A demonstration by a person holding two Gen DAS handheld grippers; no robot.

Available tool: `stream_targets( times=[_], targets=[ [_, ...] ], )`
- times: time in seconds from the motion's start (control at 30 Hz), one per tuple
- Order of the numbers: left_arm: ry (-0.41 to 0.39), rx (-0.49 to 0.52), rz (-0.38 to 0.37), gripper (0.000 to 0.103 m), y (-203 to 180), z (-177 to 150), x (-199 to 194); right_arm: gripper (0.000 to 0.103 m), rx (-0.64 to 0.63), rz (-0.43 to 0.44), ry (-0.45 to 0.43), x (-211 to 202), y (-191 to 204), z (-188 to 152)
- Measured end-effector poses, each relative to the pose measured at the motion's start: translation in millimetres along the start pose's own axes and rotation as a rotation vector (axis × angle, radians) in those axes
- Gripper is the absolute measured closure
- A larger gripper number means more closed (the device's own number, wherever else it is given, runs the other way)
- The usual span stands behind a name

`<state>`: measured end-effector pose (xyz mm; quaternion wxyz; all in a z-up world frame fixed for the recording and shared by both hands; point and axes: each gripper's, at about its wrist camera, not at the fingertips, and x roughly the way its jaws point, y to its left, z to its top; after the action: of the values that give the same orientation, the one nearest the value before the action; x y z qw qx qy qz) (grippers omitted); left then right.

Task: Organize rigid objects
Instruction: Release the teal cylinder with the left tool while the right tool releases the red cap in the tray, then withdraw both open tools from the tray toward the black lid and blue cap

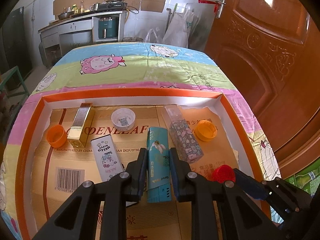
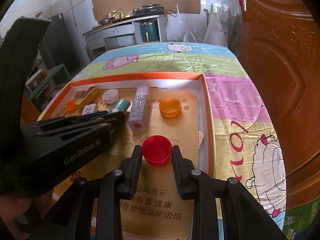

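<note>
**Both claws loaded inside the tray**

Left claw (image 1: 157, 156) is clamped on the teal box (image 1: 158, 160) — its long axis running straight ahead between the pads. Right claw (image 2: 157, 154) grips the red cap (image 2: 157, 152) just right of it, low over the orange tray (image 1: 128, 91).

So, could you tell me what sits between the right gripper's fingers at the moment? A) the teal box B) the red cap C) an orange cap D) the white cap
B: in the right wrist view the red cap sits between the pads of the right gripper, while the left gripper clamps the teal box.
</note>
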<state>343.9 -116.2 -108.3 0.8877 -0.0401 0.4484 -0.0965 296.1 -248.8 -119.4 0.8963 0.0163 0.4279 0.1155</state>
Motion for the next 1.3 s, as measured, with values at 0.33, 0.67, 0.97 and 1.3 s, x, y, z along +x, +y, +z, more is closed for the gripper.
stream_targets(
  times=[0.33,0.67,0.97,1.3],
  targets=[
    [-0.020,-0.012,-0.028,0.063,2.6,2.2,-7.8,0.060,0.000,0.002,-0.004,-2.9,2.2,-0.3],
    [-0.049,-0.011,-0.031,0.062,3.7,0.8,-28.9,0.059,0.010,-0.006,-0.027,-18.8,2.7,-3.5],
    [-0.078,-0.009,-0.027,0.062,7.5,-3.6,-52.9,0.060,0.015,-0.010,-0.049,-41.0,7.7,-7.4],
    [-0.103,-0.001,-0.026,0.062,10.4,-12.3,-79.4,0.060,0.004,-0.017,-0.078,-67.0,20.1,-12.8]
  ],
)
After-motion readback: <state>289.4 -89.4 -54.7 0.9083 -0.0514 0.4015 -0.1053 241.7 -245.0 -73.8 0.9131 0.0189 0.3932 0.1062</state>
